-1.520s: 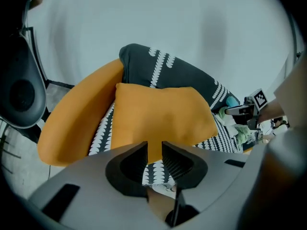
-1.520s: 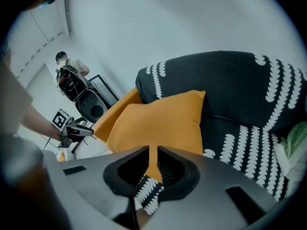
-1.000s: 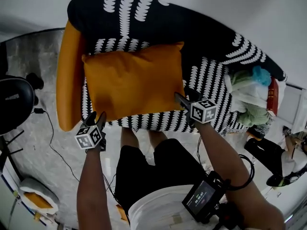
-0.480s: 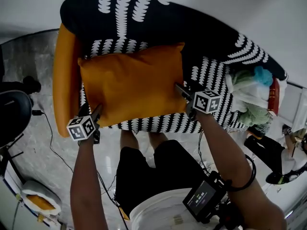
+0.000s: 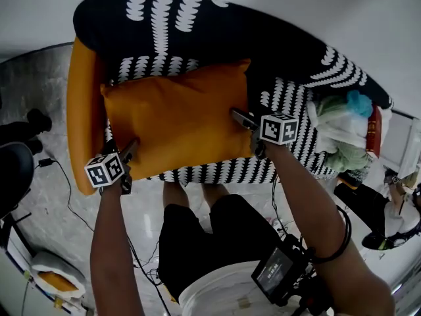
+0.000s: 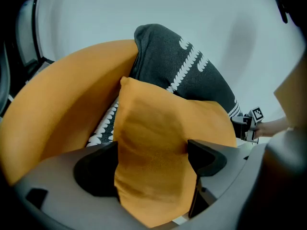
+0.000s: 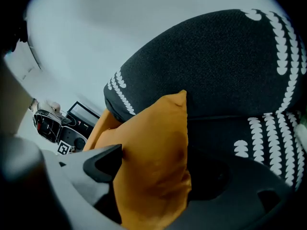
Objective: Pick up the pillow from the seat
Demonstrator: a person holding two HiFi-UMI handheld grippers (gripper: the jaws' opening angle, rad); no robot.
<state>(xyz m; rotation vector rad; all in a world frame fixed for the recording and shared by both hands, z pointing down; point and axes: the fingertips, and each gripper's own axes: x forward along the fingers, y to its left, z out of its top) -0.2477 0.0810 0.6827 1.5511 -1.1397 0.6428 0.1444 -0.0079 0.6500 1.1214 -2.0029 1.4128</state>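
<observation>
Both have crept in since a second ago, jaws just spread wide — left gripper (image 5: pixel 128 152) and right gripper (image 5: pixel 238 117) straddle opposite ends of the orange pillow (image 5: pixel 177 120) on the seat (image 5: pixel 297 101), unclenched — looks soft and light, so bite deep.

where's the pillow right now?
Head view, left of centre: the pillow lies on the patterned sofa seat, beside the orange armrest on the left, with the clothes pile off to its right.

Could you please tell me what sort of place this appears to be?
Probably a living room: a patterned sofa with an orange pillow on its seat, a pile of clothes at one end, and a stone-look floor.
</observation>
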